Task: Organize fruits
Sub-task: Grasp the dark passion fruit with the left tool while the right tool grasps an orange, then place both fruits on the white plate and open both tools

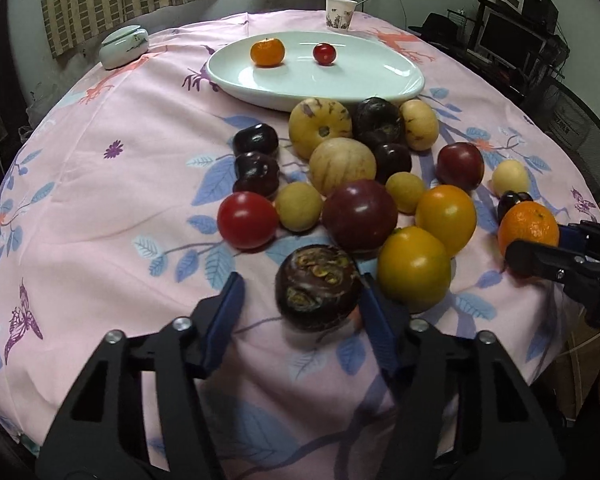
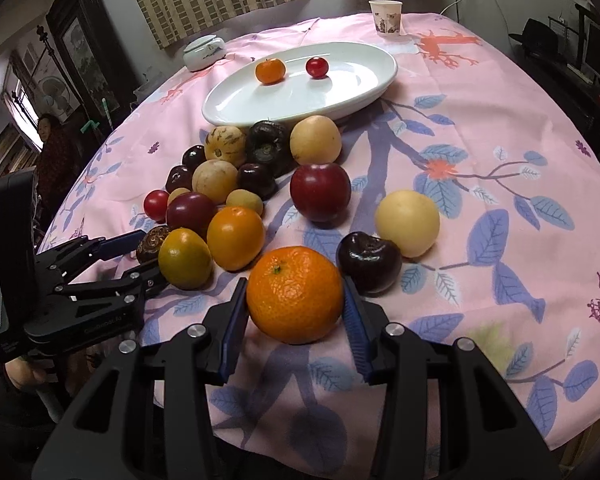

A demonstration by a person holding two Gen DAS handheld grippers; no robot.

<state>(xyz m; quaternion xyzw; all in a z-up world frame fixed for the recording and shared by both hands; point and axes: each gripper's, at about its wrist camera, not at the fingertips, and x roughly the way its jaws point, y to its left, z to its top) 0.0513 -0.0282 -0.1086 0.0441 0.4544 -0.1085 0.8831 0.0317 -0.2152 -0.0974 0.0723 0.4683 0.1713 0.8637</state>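
A white oval plate (image 1: 380, 76) (image 2: 360, 92) holds a small orange (image 1: 267, 52) (image 2: 270, 71) and a red cherry tomato (image 1: 324, 54) (image 2: 316, 67). Several loose fruits lie in front of it. My left gripper (image 1: 302, 300) (image 2: 140, 252) is open around a dark mangosteen (image 1: 318, 286) (image 2: 152, 240); its right pad touches the fruit, the left pad stands apart. My right gripper (image 2: 295, 300) (image 1: 540, 248) has both blue pads against a mandarin (image 2: 295, 294) (image 1: 528, 226), which rests on the cloth.
A pink floral tablecloth (image 1: 100, 200) covers the round table. A lidded ceramic jar (image 1: 125, 46) (image 2: 203, 53) and a paper cup (image 1: 340, 13) (image 2: 387, 17) stand at the back. A dark cherry (image 2: 368, 262) and a pale yellow fruit (image 2: 407, 222) lie beside the mandarin.
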